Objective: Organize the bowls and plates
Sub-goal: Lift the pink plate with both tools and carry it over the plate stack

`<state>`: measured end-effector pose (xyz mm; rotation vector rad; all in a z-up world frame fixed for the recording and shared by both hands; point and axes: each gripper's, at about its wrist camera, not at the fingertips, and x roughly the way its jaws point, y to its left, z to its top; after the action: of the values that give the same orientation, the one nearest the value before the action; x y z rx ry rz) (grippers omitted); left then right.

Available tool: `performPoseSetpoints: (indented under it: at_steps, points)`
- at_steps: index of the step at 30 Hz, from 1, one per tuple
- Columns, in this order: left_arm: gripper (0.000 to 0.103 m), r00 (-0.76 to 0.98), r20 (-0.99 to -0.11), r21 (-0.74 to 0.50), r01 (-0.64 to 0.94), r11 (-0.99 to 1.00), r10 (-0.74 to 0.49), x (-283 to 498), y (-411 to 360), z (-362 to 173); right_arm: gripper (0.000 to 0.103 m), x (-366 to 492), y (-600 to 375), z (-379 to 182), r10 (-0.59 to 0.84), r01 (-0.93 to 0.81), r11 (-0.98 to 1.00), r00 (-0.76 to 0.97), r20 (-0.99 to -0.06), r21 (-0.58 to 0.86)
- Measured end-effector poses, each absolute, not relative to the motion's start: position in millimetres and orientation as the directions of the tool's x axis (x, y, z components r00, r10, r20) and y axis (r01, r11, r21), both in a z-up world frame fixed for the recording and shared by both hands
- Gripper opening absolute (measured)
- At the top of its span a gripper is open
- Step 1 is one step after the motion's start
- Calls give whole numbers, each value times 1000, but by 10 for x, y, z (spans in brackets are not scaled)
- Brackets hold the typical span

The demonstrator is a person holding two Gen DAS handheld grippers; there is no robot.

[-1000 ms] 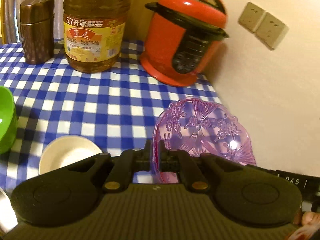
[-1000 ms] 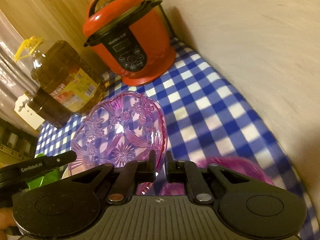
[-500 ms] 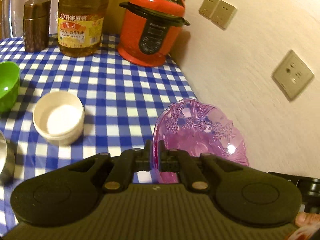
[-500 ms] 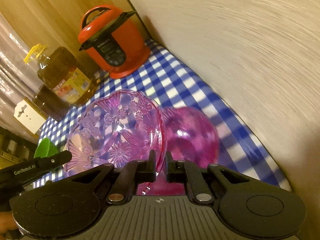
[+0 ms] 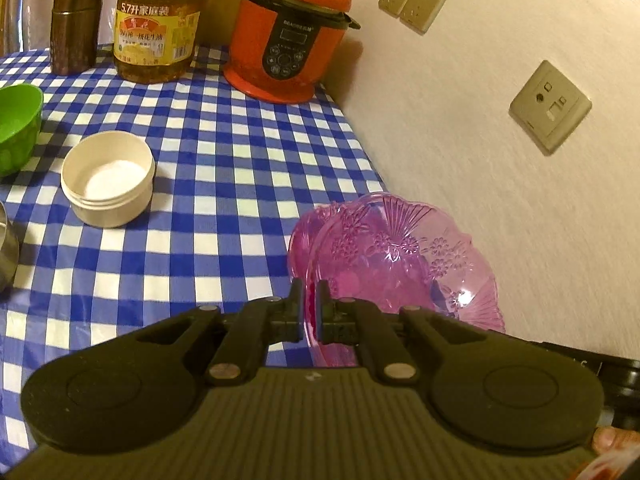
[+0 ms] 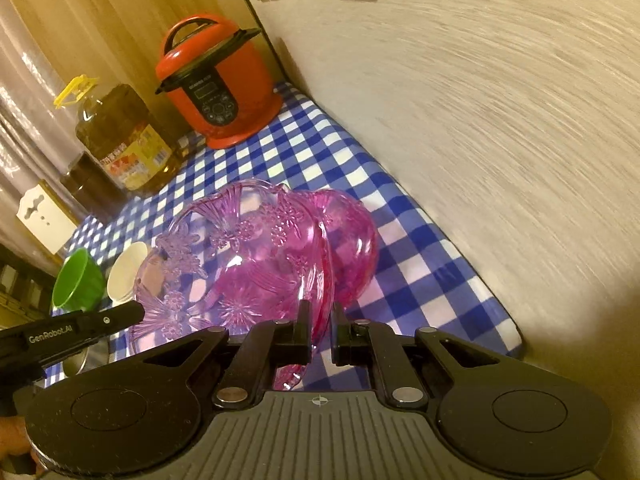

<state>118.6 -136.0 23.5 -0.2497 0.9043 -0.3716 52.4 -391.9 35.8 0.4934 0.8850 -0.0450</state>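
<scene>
I held the patterned pink plate [image 5: 404, 256] with both claws: my left gripper [image 5: 308, 304] and my right gripper [image 6: 319, 326] were clenched on its rim, above the second pink plate [image 6: 352, 240].

Our left tongs [image 5: 309, 312] pinch the near rim of the pink patterned plate [image 5: 404, 256], which tilts over a second pink dish [image 5: 306, 228] by the counter's [image 5: 224, 184] right edge along the wall. A white bowl [image 5: 108, 178] sits toward the left edge, a green bowl [image 5: 16, 124] beyond it. At the far edge stand a red cooker [image 5: 286, 36], an oil bottle [image 5: 156, 28] and a brown canister [image 5: 76, 24].
</scene>
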Motion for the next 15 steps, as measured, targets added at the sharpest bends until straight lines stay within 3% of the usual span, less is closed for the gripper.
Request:
performPoseSetpoints:
  at_steps: [15]
  points:
    - [4,529,-745,-345,215,914,-406,1508,-1666,-37,8,824,-4164,52,151,271,882,612,-776,385]
